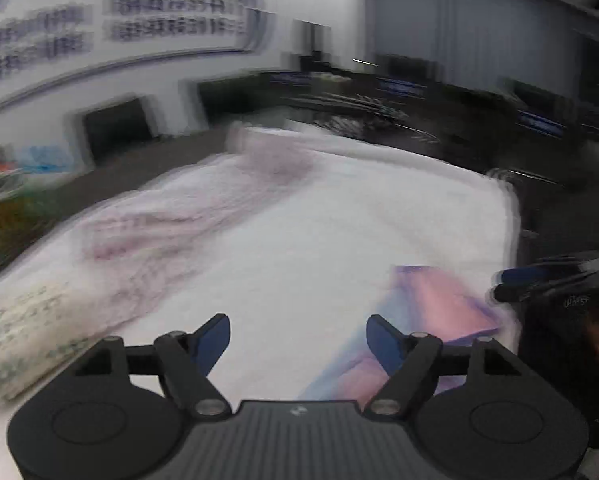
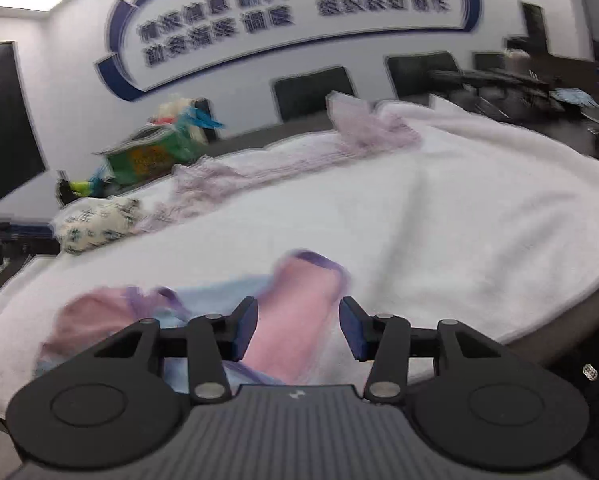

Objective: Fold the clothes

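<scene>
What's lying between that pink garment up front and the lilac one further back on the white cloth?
Nothing: in the right wrist view, only bare white cloth stretches between the pink garment and the lilac garment.

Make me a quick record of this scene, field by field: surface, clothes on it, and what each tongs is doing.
surface: white towel spread over the table
near garment: pink garment with purple trim, lying flat
far garment: lilac garment, spread out
side item: patterned bundle at the towel's left edge
left tongs: open, nothing between them
right tongs: open, over the pink garment, not gripping it
</scene>
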`<move>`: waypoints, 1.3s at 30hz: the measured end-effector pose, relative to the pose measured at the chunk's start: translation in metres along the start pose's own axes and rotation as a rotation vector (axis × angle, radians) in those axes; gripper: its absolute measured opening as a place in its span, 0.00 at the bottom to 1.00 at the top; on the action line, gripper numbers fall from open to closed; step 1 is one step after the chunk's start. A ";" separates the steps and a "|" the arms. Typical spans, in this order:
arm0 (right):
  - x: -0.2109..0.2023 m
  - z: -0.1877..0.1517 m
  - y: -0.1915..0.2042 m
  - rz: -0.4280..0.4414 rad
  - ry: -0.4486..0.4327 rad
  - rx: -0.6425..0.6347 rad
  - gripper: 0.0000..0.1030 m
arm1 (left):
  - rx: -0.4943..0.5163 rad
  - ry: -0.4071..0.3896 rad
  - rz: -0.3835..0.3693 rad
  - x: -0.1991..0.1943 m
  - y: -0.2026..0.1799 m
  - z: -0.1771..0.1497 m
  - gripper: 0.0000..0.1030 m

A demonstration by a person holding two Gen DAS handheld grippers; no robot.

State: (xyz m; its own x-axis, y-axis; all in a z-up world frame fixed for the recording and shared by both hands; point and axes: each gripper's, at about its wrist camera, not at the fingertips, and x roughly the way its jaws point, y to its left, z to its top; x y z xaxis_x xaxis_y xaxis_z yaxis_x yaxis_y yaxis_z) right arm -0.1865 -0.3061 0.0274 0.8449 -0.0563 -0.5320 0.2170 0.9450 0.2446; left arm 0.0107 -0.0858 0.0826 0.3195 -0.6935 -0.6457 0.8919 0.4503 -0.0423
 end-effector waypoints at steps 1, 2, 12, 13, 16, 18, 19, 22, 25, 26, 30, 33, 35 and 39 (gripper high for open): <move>-0.001 -0.003 0.000 0.010 0.013 0.003 0.45 | 0.024 0.044 -0.048 0.023 -0.002 0.008 0.67; -0.003 -0.006 0.002 0.023 0.017 -0.005 0.45 | 0.044 0.076 -0.073 0.046 -0.004 0.015 0.59; -0.011 -0.025 0.019 0.200 0.146 0.101 0.31 | 0.087 0.186 -0.293 0.126 -0.011 0.024 0.54; -0.005 -0.027 0.017 0.198 0.170 0.132 0.30 | 0.083 0.187 -0.294 0.128 -0.010 0.025 0.53; 0.006 -0.034 0.009 0.166 0.135 0.297 0.27 | 0.072 0.188 -0.296 0.133 -0.009 0.028 0.42; 0.009 -0.037 0.010 0.126 0.082 0.352 0.27 | 0.055 0.179 -0.289 0.135 -0.010 0.028 0.16; 0.011 -0.039 0.016 0.092 0.062 0.331 0.23 | 0.047 0.170 -0.279 0.134 -0.010 0.027 0.03; 0.019 -0.043 0.032 0.025 0.019 0.262 0.04 | 0.024 0.144 -0.247 0.130 -0.009 0.026 0.01; 0.023 -0.036 0.042 -0.002 -0.019 0.184 0.03 | 0.003 0.101 -0.217 0.123 -0.006 0.025 0.00; 0.023 -0.031 0.043 -0.005 -0.035 0.160 0.03 | -0.005 0.082 -0.201 0.118 -0.003 0.025 0.00; 0.049 0.003 0.049 -0.001 -0.059 -0.008 0.03 | -0.093 0.031 -0.107 0.105 0.023 0.029 0.00; 0.076 0.035 0.054 0.028 -0.038 -0.117 0.03 | -0.208 -0.004 -0.005 0.095 0.055 0.030 0.00; 0.100 0.059 0.062 0.053 -0.017 -0.195 0.03 | -0.281 -0.025 0.056 0.089 0.077 0.029 0.00; 0.157 0.108 0.080 0.091 0.031 -0.336 0.03 | -0.419 -0.072 0.223 0.079 0.117 0.028 0.00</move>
State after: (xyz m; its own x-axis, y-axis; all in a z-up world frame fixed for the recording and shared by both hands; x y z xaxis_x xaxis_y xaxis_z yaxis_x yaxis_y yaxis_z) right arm 0.0161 -0.2744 0.0514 0.8371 0.0375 -0.5458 -0.0353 0.9993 0.0145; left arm 0.1490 -0.1036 0.0475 0.5225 -0.5848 -0.6204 0.5981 0.7700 -0.2221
